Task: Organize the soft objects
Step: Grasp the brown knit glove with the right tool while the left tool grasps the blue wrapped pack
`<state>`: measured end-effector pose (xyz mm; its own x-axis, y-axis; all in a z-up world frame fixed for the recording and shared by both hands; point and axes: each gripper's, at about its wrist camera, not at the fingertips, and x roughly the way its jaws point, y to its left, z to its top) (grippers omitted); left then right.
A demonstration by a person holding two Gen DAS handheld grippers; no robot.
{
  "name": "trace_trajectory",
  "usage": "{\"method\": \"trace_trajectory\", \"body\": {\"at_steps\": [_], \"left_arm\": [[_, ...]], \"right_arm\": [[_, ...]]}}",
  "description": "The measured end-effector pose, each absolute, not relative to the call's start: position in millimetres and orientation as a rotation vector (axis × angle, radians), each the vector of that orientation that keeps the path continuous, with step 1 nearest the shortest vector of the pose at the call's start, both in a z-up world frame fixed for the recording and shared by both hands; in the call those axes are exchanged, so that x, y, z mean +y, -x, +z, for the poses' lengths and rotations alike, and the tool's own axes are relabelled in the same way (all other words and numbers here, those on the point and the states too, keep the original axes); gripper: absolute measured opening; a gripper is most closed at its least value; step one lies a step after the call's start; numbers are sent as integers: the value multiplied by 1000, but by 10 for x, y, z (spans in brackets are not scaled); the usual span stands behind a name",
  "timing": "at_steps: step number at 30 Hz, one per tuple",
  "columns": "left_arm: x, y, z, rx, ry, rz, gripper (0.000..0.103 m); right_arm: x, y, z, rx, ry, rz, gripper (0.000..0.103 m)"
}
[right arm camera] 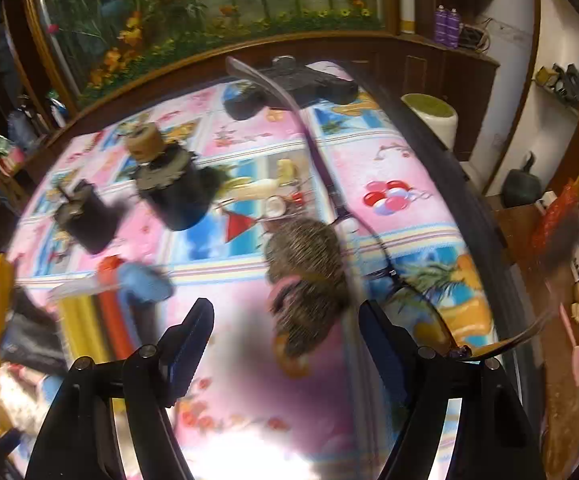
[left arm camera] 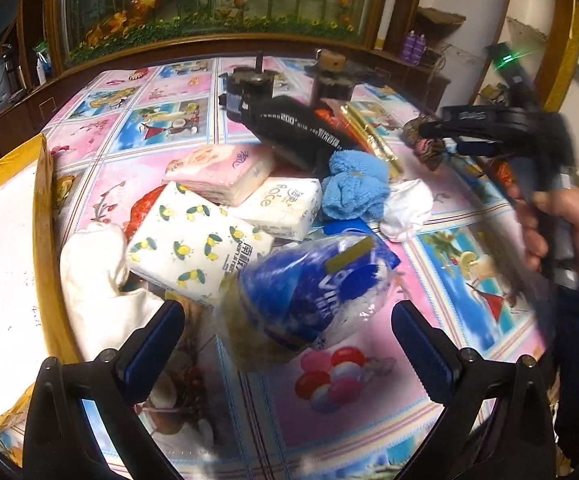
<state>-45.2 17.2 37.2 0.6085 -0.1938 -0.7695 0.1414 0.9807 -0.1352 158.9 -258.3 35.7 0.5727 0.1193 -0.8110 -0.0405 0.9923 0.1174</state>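
Note:
My left gripper (left arm camera: 287,320) stands open, low over the flowered tablecloth (left arm camera: 369,400). A blue-and-white wrapped tissue roll pack (left arm camera: 309,288) lies between its fingers with a gap on each side. Behind it sit a lemon-print tissue pack (left arm camera: 193,248), a pink pack (left arm camera: 221,172) and a white pack (left arm camera: 285,208). Beside them are a blue cloth (left arm camera: 353,188) and two white cloths (left arm camera: 405,208) (left arm camera: 93,280). A hand at the right holds my right gripper (left arm camera: 429,132). In the right wrist view, this gripper (right arm camera: 285,332) is open over a brown patterned cloth (right arm camera: 305,280), which lies nearer its right finger, blurred.
A yellow-edged box (left arm camera: 5,240) stands at the left. A black bag (left arm camera: 297,132), gold sticks (left arm camera: 373,136) and two black cylinders (right arm camera: 89,216) (right arm camera: 169,184) lie further back. A thin curved strip (right arm camera: 329,168) crosses the table. The table's right edge (right arm camera: 461,208) is close by.

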Motion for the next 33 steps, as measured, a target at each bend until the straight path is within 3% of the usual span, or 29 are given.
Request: {"method": "trace_trajectory", "body": {"at_steps": [3, 5, 10, 19, 23, 27, 33], "left_arm": [[257, 532, 462, 864, 95, -228, 103], [285, 567, 498, 848, 89, -243, 103], [350, 681, 498, 838, 89, -258, 103], [289, 632, 407, 848, 27, -269, 103], [231, 542, 337, 871, 1, -245, 93], [207, 483, 246, 917, 18, -253, 68], [114, 463, 183, 929, -12, -239, 58]], "right_arm": [[-2574, -1704, 282, 956, -72, 74, 76], [-2534, -1740, 225, 961, -32, 58, 48], [-2471, -1584, 274, 897, -3, 104, 43], [-2133, -700, 678, 660, -69, 470, 44], [-2080, -555, 736, 583, -61, 525, 44], [-2057, -550, 739, 584, -78, 542, 43], [-2044, -535, 717, 625, -67, 541, 43]]}}
